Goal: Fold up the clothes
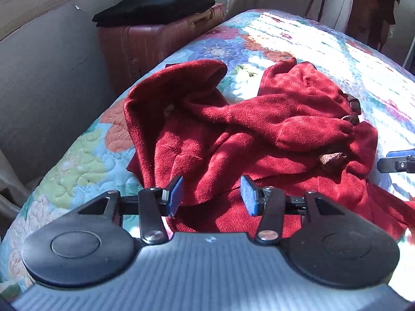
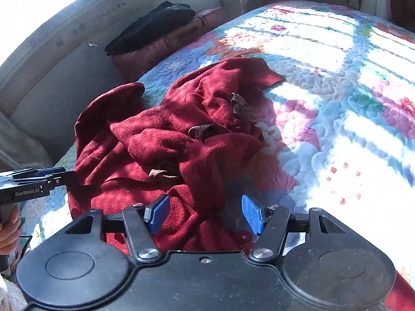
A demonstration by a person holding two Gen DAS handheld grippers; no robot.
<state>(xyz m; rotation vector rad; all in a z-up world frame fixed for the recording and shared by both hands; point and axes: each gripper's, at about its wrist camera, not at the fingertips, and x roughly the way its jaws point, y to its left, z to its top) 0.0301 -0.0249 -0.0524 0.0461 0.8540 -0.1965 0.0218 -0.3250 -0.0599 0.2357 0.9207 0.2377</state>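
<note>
A crumpled dark red garment with brown toggle-like pieces lies in a heap on the flowered quilt. My left gripper hovers over its near edge, blue pads apart, and the cloth beneath is not pinched between them. In the right wrist view the same garment fills the middle, and my right gripper stands open above its near part with nothing clamped. The left gripper also shows at that view's left edge, held by a hand. The right gripper's tip pokes in at the left wrist view's right edge.
A brown suitcase with a folded black garment on top stands beside the bed against the wall. The quilt stretches sunlit to the right and beyond the heap. Clothes hang at the far right.
</note>
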